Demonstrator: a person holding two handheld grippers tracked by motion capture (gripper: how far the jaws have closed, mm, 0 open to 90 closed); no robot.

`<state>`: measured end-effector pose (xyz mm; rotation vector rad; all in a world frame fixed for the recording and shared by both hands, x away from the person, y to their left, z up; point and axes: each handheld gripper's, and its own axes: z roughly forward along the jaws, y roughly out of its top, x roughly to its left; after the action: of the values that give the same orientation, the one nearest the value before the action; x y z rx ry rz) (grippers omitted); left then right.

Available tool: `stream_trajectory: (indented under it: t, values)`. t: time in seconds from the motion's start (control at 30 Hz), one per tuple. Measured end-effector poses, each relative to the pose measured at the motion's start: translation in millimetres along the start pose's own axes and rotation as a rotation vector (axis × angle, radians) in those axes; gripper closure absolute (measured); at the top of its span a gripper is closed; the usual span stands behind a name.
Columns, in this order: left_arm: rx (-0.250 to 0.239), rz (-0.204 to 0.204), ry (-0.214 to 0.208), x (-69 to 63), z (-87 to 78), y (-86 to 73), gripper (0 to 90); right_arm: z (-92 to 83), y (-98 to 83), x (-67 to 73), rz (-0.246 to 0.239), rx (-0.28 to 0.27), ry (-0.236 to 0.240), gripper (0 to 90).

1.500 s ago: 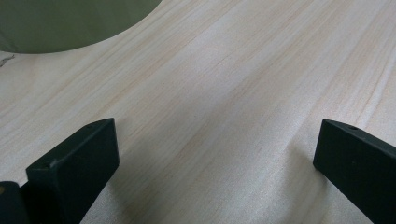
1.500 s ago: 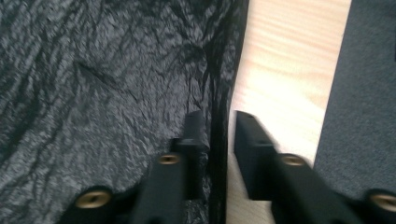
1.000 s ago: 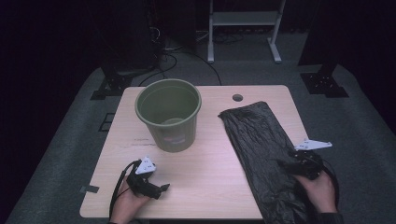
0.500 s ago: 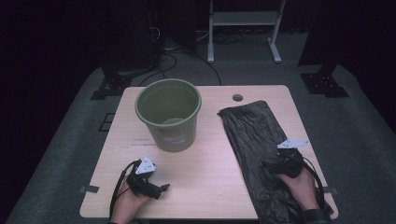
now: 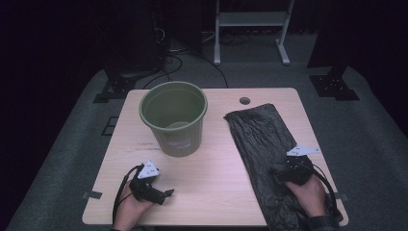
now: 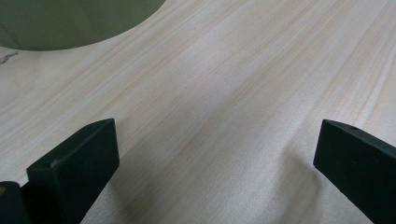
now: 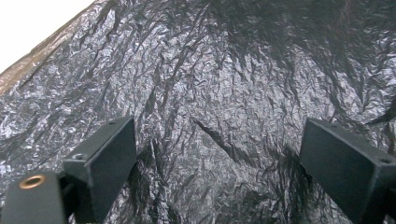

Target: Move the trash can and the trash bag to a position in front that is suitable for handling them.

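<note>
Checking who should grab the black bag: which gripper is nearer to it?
Right. The right gripper hovers open directly over the black bag; the left gripper rests across the table, below the green bucket.

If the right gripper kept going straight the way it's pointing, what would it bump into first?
Most likely the black plastic bag. The right gripper stands open just above its crinkled surface, pointing at it, with nothing between. How near is hard to tell.

No text, brand or number can be read anywhere; the only mark is a pale pinkish label low on the front wall of the green bucket, too small and blurred to make out.
</note>
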<state>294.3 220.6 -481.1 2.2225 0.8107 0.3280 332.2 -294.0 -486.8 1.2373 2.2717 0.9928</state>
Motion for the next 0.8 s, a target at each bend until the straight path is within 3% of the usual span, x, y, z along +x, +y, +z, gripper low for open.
stream_trajectory:
  t: [0.33,0.8]
  values:
    - [-0.017,-0.031,0.027,5.7,-21.0,15.7,0.0,0.0,-0.1,0.0,0.0,0.0,0.001,10.5]
    - [-0.074,-0.044,0.019,11.2,-46.8,46.6,0.0,-0.1,-0.1,0.1,-0.002,-0.002,0.003,11.5]
